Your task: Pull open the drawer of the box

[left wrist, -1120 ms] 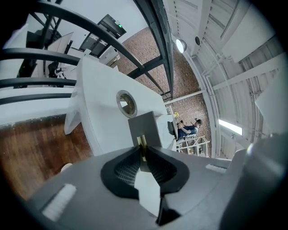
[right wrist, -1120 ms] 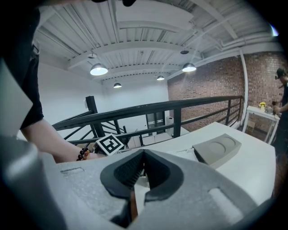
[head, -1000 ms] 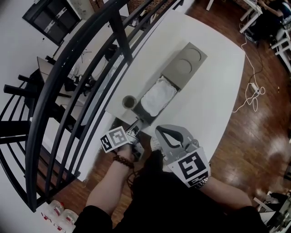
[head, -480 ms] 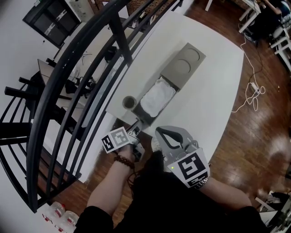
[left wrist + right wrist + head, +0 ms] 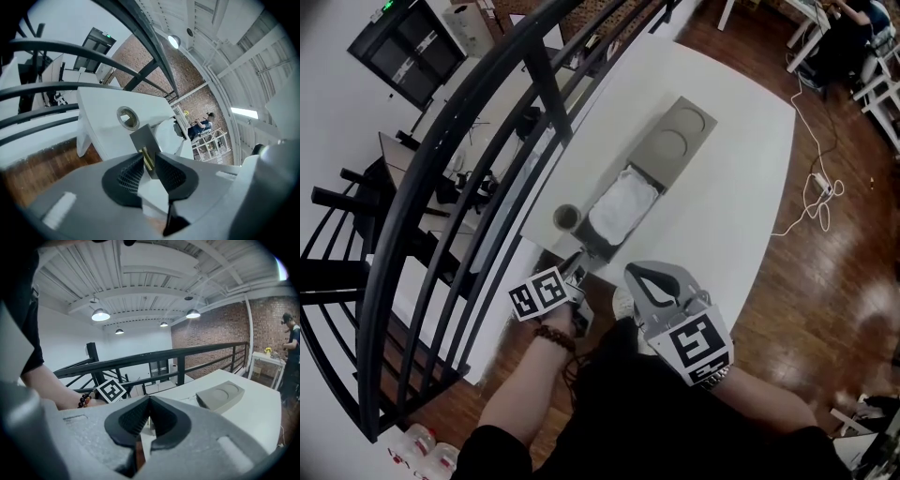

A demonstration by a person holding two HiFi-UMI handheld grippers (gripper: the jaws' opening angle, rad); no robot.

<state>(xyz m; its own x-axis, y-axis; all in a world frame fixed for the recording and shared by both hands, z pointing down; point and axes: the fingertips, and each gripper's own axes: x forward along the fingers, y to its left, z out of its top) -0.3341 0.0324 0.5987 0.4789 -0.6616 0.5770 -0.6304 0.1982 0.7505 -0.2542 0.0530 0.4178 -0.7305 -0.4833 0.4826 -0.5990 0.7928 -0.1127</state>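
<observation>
A grey box (image 5: 680, 139) with two round recesses in its top lies on the white table (image 5: 741, 178). Its drawer (image 5: 623, 204) is pulled out toward me and holds something white. In the left gripper view the grey drawer front (image 5: 143, 138) carries a small brass handle (image 5: 147, 158), and my left gripper (image 5: 149, 165) is shut on it. My right gripper (image 5: 150, 417) hovers off the table's near edge, shut with nothing between its jaws. From there the box (image 5: 220, 396) lies ahead to the right.
A small round cup (image 5: 566, 216) stands on the table just left of the drawer. A black metal railing (image 5: 487, 159) runs along the table's left side. White cables (image 5: 811, 192) lie on the wooden floor at right. A person (image 5: 291, 345) stands far off.
My left gripper has stayed shut on the handle. The drawer stands about as far out as before. The head view has shifted slightly.
</observation>
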